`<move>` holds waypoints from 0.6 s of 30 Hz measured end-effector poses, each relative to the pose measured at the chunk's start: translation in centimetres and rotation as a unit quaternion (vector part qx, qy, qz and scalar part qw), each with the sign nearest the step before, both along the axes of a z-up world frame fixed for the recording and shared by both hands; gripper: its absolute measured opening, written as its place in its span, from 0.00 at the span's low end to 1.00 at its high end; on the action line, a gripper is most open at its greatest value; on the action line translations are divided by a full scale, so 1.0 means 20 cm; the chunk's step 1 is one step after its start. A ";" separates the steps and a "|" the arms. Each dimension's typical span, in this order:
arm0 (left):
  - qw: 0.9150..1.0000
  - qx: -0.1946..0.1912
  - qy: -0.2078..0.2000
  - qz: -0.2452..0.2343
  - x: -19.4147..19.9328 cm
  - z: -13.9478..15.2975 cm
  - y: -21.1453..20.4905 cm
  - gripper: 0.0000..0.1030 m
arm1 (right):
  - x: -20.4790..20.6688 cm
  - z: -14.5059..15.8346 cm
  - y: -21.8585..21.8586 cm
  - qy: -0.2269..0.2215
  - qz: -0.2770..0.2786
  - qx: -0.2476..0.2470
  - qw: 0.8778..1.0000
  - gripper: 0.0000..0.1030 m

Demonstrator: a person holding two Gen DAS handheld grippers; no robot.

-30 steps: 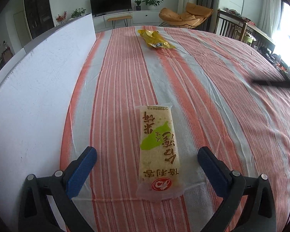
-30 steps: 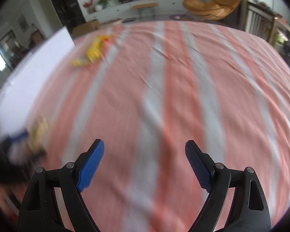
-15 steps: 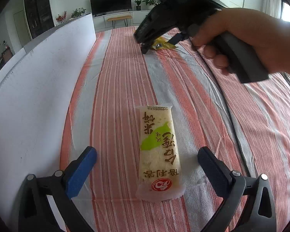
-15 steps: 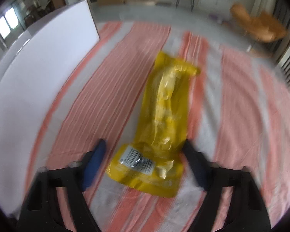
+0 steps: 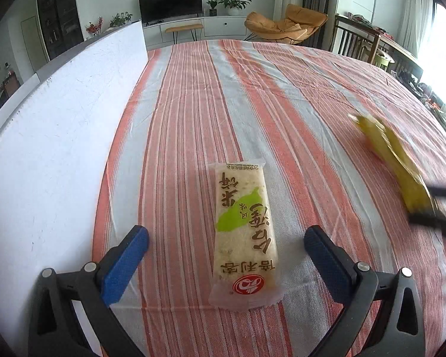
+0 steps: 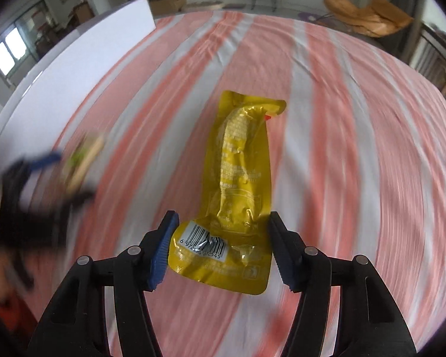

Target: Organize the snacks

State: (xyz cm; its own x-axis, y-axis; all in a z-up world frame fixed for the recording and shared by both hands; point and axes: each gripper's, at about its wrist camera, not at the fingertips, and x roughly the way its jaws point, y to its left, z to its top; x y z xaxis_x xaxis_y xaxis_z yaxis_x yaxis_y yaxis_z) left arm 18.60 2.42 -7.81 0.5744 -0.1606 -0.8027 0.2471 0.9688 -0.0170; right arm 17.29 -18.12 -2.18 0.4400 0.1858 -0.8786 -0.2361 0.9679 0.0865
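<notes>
Right gripper closing on the yellow pouch above the striped bench.

The bench (image 5: 282, 95), draped in coarse orange-and-white striped cloth, carried a smooth white board (image 5: 59, 136) along its edge. Near that board lay the flat rice-cracker packet (image 5: 243, 232), matte and translucent, between the spread-apart fingers of the left gripper (image 5: 226, 255). Well away from the board, the crinkled, glossy yellow pouch (image 6: 238, 184) sat with its barcode end inside the right gripper (image 6: 223, 247), whose jaws stood narrowly apart, flanking it; squeezing evenly across that flat sealed end would likely stop the slick film slipping.
</notes>
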 end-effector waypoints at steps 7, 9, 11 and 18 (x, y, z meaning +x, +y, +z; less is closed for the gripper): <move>1.000 0.000 0.000 0.000 0.00 0.00 0.00 1.00 | -0.20 -0.07 0.04 -0.095 -0.039 -0.029 0.994 0.76; 1.000 0.000 0.000 0.000 0.00 0.00 0.00 1.00 | -0.20 -0.06 0.04 -0.096 -0.036 -0.037 0.994 0.77; 1.000 0.000 0.000 0.000 0.00 0.00 0.00 1.00 | -0.20 -0.06 0.02 -0.095 -0.038 -0.027 0.994 0.78; 1.000 0.000 0.000 0.000 0.00 0.00 0.00 1.00 | -0.19 -0.07 0.02 -0.094 -0.036 -0.029 0.995 0.81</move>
State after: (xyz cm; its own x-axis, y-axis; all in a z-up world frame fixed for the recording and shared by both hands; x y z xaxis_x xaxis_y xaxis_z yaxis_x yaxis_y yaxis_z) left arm 18.61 2.39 -7.83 0.5747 -0.1602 -0.8026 0.2467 0.9689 -0.0168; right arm 13.53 -17.63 -3.63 0.6072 0.0999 -0.7882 -0.1725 0.9850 -0.0081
